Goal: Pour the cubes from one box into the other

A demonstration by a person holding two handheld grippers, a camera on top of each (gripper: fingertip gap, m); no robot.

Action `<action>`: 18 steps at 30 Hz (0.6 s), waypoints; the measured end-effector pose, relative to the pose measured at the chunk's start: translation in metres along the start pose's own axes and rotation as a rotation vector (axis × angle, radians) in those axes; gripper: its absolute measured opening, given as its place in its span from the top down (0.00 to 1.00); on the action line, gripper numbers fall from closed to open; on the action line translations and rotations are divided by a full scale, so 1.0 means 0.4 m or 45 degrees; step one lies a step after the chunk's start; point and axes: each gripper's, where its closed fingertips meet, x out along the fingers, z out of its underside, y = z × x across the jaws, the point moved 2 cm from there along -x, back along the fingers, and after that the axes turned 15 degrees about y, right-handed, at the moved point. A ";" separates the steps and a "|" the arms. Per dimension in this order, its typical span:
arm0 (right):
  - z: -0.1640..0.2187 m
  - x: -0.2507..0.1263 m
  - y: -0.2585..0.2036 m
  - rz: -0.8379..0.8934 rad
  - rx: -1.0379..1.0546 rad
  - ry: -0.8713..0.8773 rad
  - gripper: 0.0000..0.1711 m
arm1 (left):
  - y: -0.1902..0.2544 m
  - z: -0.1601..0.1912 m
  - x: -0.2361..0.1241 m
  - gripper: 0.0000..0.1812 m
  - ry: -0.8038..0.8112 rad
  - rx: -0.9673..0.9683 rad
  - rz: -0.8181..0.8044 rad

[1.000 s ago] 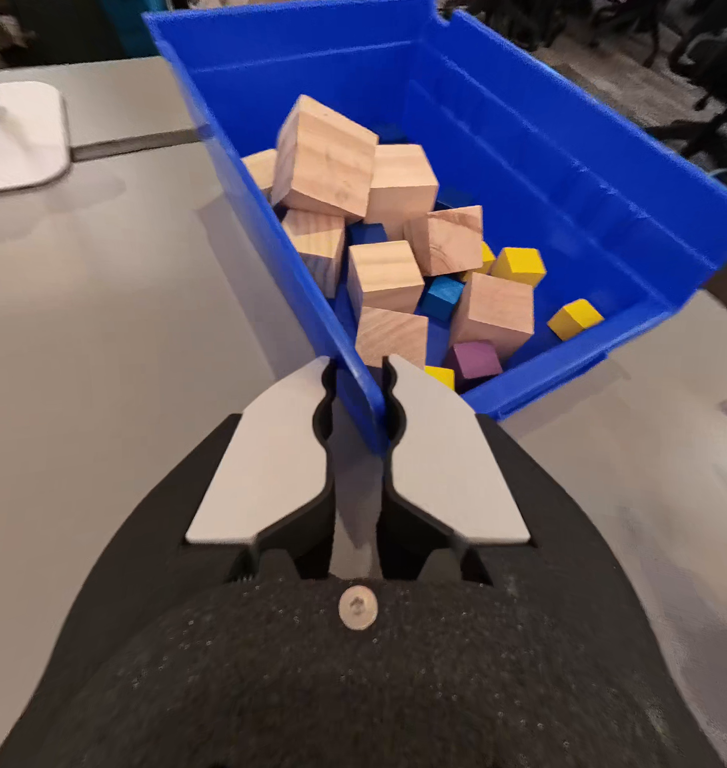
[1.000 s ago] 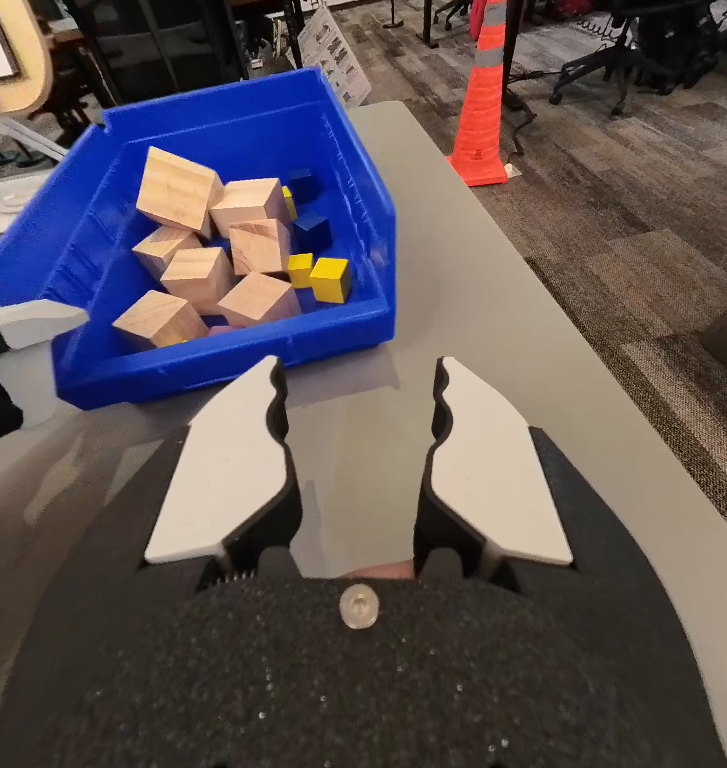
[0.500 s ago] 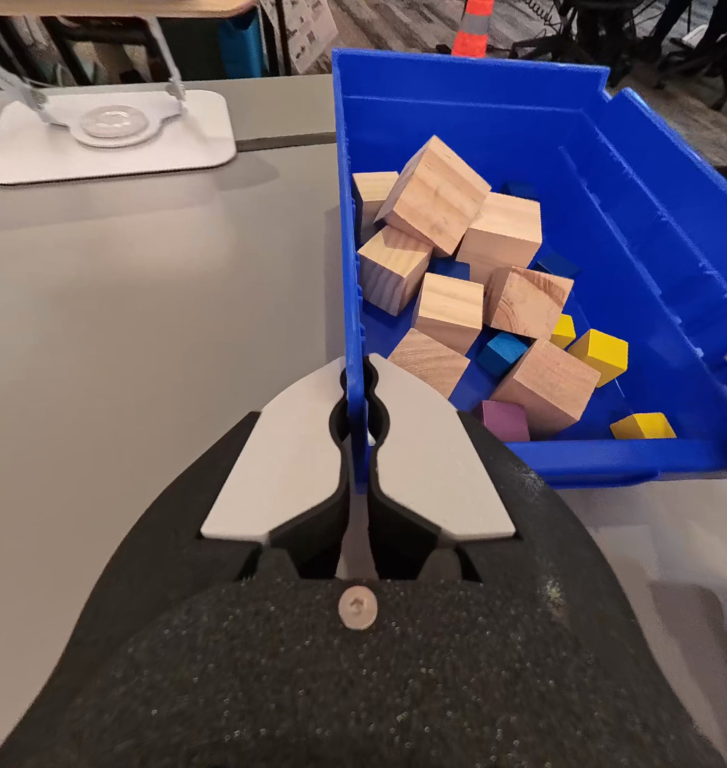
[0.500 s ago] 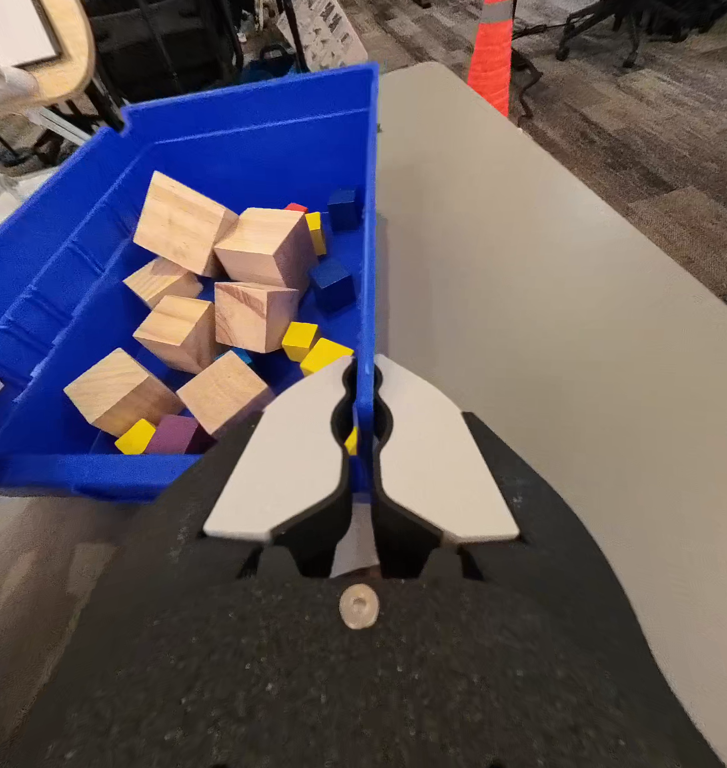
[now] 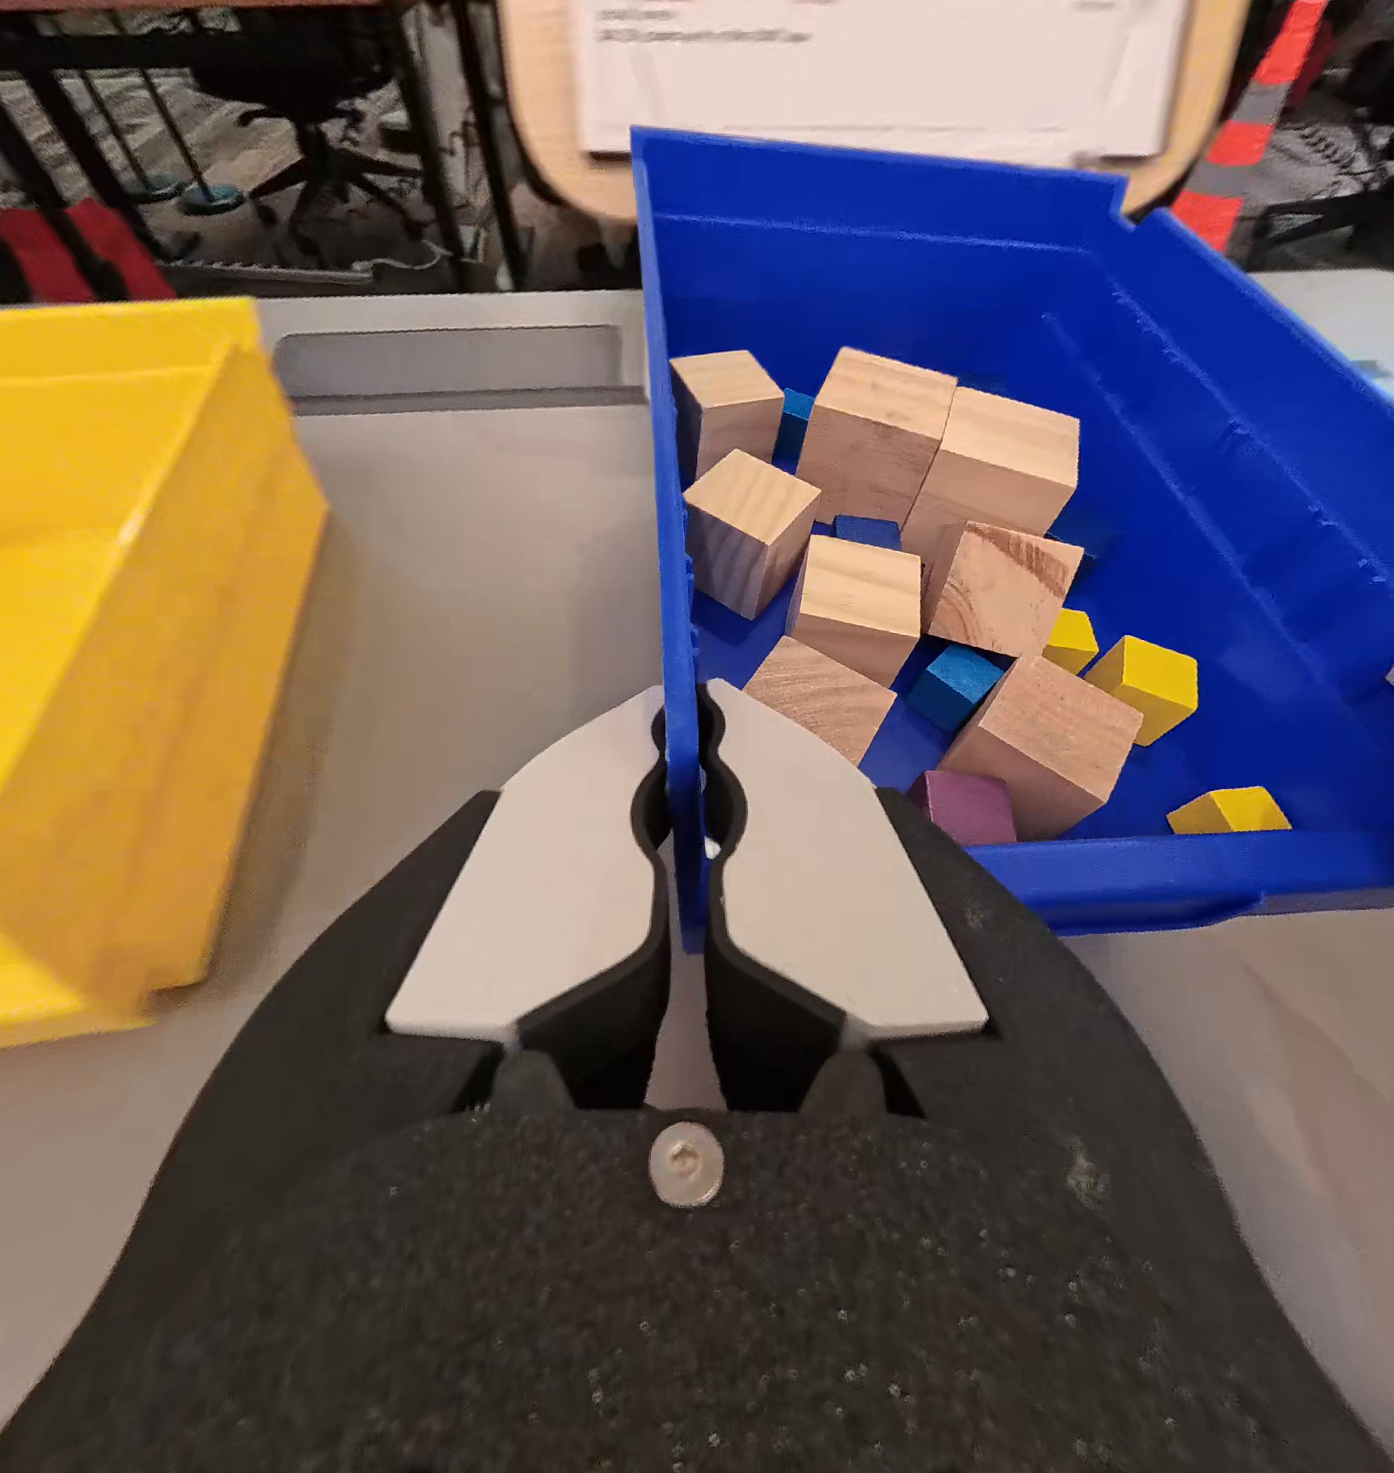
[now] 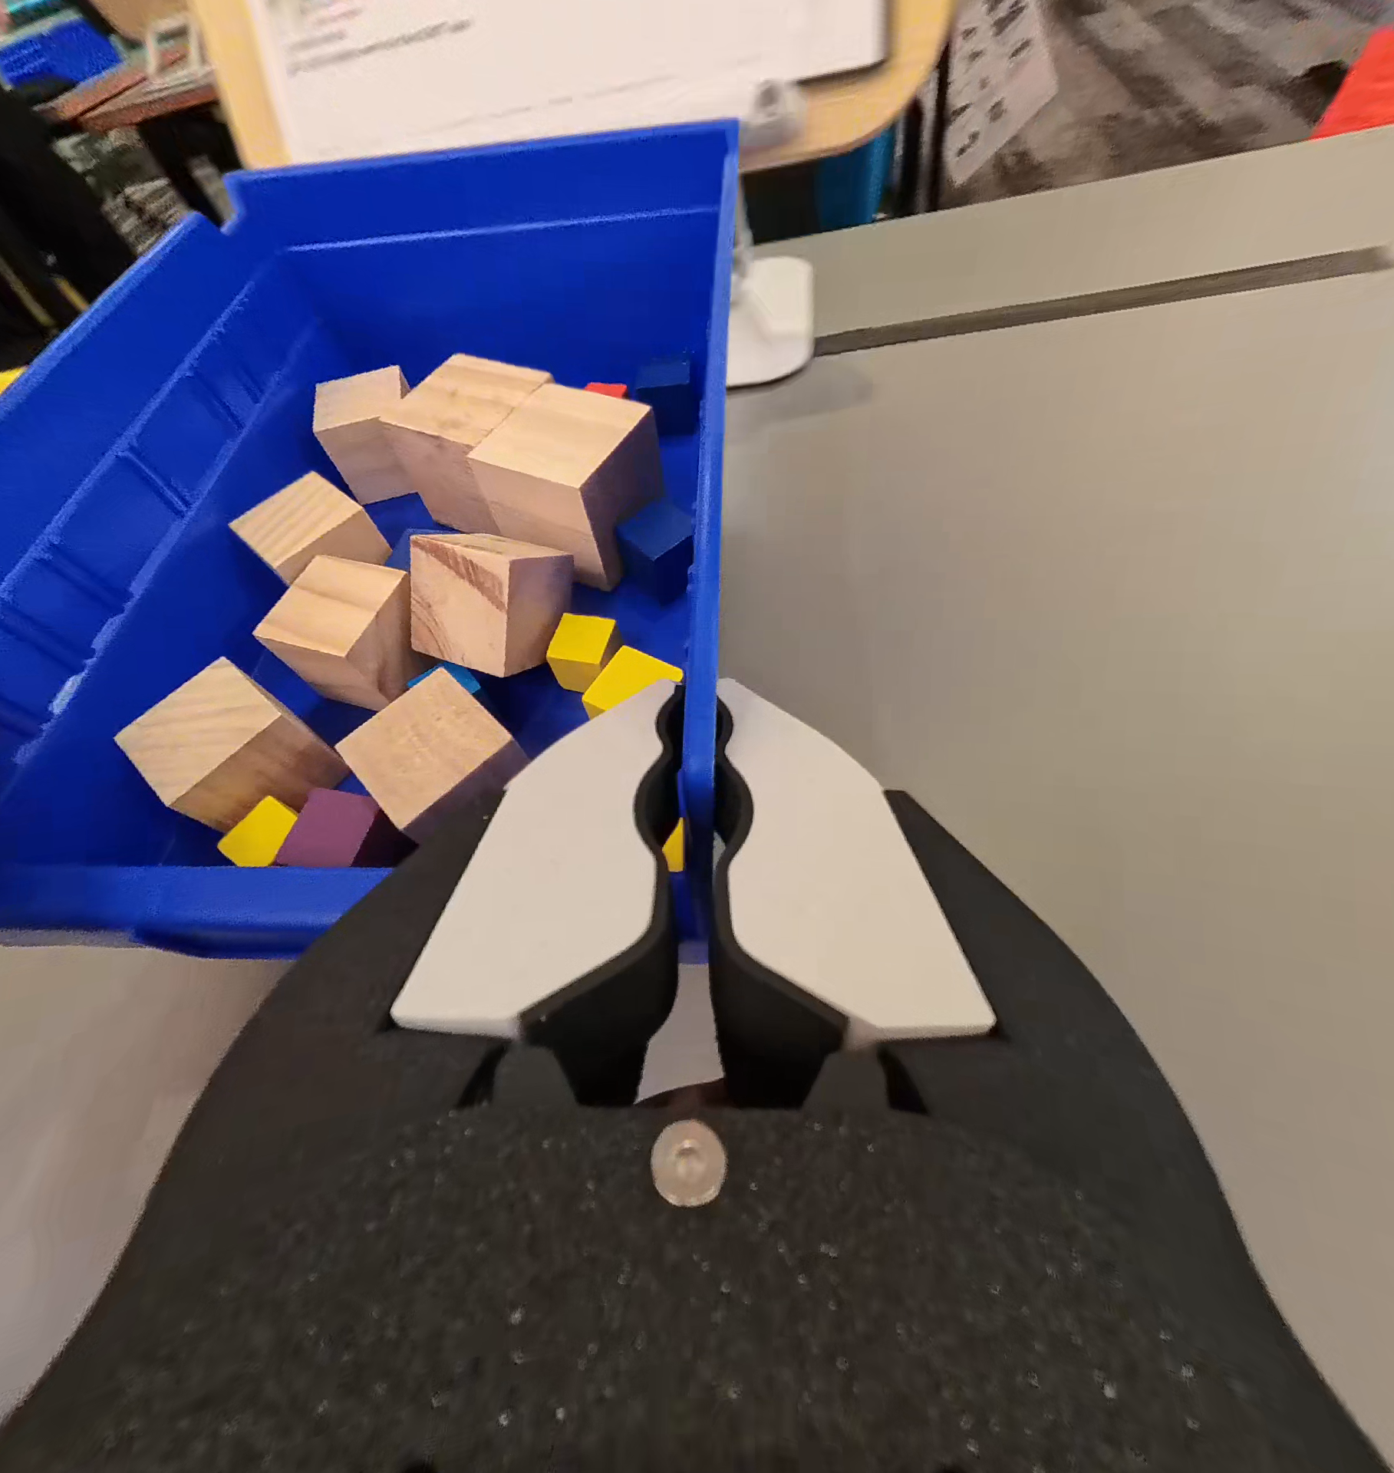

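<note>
Blue plastic is what you have clamped on both sides: the blue bin [image 5: 877,263] sits on the grey table [image 5: 470,558], and your left gripper [image 5: 684,721] is clenched on its left wall near the near corner, one finger inside and one outside. Your right gripper [image 6: 700,695] pinches the bin's right wall [image 6: 705,478] the same way. Inside lie the cubes: large bare wooden cubes [image 5: 869,606] heaped toward the middle and far end, with small yellow cubes [image 5: 1144,685], blue ones [image 5: 956,695] and one purple cube [image 5: 966,805] scattered near the near wall; a small red cube [image 6: 606,390] shows at the far right. To the left of the bin, apart from it, stands the yellow bin [image 5: 119,606]. Beyond the table's far edge is a wood-edged board [image 5: 877,72] carrying a white sheet.
</note>
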 end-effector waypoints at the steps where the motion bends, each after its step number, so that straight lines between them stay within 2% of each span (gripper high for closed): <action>1: 0.012 0.008 -0.040 -0.022 -0.004 -0.010 0.98 | -0.041 0.006 -0.007 0.99 -0.004 -0.002 -0.020; 8: 0.096 0.022 -0.218 -0.087 -0.037 -0.073 0.98 | -0.230 0.061 -0.044 0.99 -0.059 -0.010 -0.098; 14: 0.120 0.019 -0.254 -0.093 -0.067 -0.018 0.98 | -0.277 0.119 -0.049 0.98 -0.079 -0.055 -0.015; 15: 0.118 0.018 -0.252 -0.106 -0.065 -0.003 0.97 | -0.278 0.110 -0.056 0.94 -0.087 -0.048 0.005; 16: 0.111 0.011 -0.248 -0.121 -0.079 0.017 0.94 | -0.285 0.089 -0.071 0.76 -0.075 -0.041 0.008; 18: 0.085 -0.026 -0.239 -0.189 -0.116 0.054 0.85 | -0.298 0.036 -0.130 0.62 -0.045 -0.042 0.034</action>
